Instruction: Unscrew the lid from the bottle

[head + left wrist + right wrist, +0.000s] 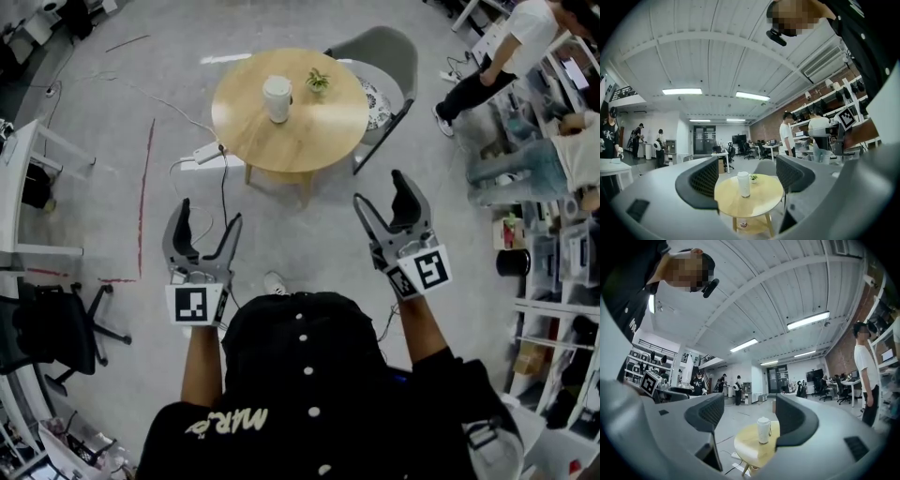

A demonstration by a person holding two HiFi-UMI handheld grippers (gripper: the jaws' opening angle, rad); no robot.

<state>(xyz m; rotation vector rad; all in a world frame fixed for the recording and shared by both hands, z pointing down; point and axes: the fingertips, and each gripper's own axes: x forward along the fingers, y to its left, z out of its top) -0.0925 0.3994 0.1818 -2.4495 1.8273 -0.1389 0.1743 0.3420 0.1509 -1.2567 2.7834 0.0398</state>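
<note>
on a round wooden table (291, 141) well ahead of the person stands a white bottle (277, 98), upright with its lid on, near a small potted plant (318, 82). closer in, the left gripper (208, 214) and right gripper (380, 190) point level toward the table, jaws spread apart, each holding nothing, well apart from the bottle.

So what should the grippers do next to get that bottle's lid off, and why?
Probably bring the left gripper and right gripper forward to the white bottle. It stands upright on the round table, lid on, well ahead of them, and both have open, empty jaws.
</note>
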